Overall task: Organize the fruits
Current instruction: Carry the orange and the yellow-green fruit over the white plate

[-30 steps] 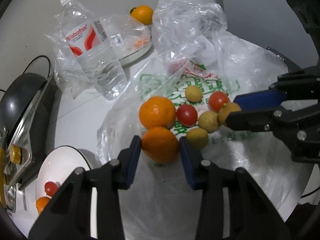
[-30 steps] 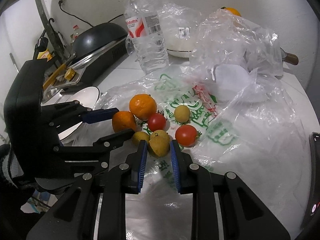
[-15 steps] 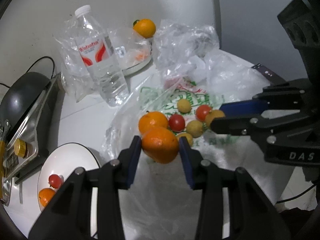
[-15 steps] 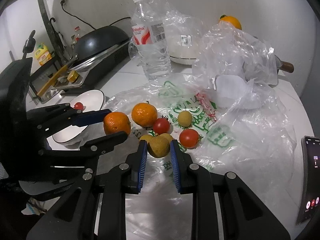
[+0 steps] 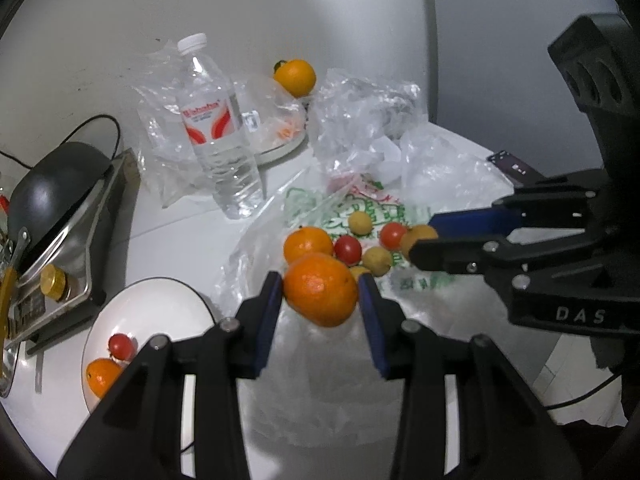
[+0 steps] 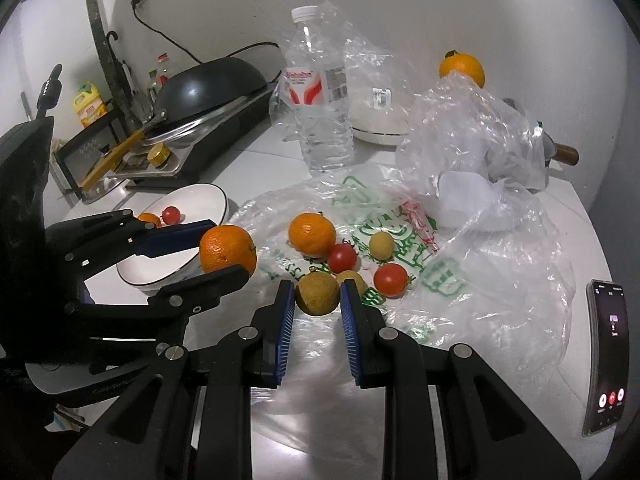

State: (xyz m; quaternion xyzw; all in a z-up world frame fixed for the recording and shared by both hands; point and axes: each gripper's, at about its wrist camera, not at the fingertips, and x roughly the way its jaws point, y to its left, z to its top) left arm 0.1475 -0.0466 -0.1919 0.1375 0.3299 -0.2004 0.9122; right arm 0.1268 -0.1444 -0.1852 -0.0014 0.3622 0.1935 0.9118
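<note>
My left gripper [image 5: 320, 294] is shut on an orange [image 5: 321, 289] and holds it above the plastic bag [image 5: 352, 208]. It also shows in the right wrist view [image 6: 228, 249]. My right gripper [image 6: 317, 294] is shut on a small brown-yellow fruit [image 6: 317, 293], lifted off the bag. On the bag lie another orange [image 6: 312, 234], two cherry tomatoes [image 6: 342, 258] [image 6: 391, 279] and small yellow fruits [image 6: 381, 244]. A white bowl [image 5: 160, 300] at lower left holds a tomato [image 5: 121, 346] and a small orange [image 5: 102, 376].
A water bottle [image 5: 218, 136] stands behind the bag. A bagged plate [image 5: 280, 148] and an orange [image 5: 295, 77] are at the back. A black pan on a stove [image 5: 56, 196] is at left. A phone [image 6: 606, 356] lies at right. Crumpled plastic [image 6: 480, 136] is at back right.
Both grippers have lifted their fruit off the bag and pulled back and up. The left one with the orange has shifted toward the bowl side.
</note>
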